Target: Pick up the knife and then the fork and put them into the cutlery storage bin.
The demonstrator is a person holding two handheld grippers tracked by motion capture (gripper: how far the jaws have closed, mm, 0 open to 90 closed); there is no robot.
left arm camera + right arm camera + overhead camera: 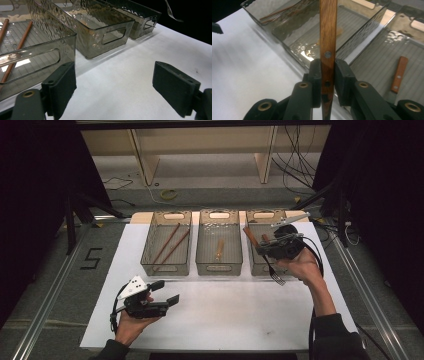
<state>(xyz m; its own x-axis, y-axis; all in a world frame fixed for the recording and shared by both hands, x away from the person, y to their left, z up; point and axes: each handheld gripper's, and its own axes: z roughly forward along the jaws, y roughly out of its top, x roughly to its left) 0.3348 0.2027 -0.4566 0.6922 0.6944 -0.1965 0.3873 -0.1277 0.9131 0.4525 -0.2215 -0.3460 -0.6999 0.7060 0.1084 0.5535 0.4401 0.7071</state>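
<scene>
My right gripper (263, 251) is shut on a wooden-handled fork (276, 278), held over the near end of the right bin (265, 215), tines toward the person and handle tilted up over the bin. In the right gripper view the fork handle (328, 37) rises between the closed jaws of that gripper (328, 67). My left gripper (166, 292) hovers open over the white mat at the near left, nothing between its jaws. Seen from the left gripper (115, 80), the bins stand ahead.
Three smoked clear bins stand in a row: the left bin (150, 252) holds chopsticks (170, 244), the middle bin (219, 266) a wooden spoon (219, 249), the right bin another wooden-handled utensil (398, 75). The white mat (225, 315) covers the table.
</scene>
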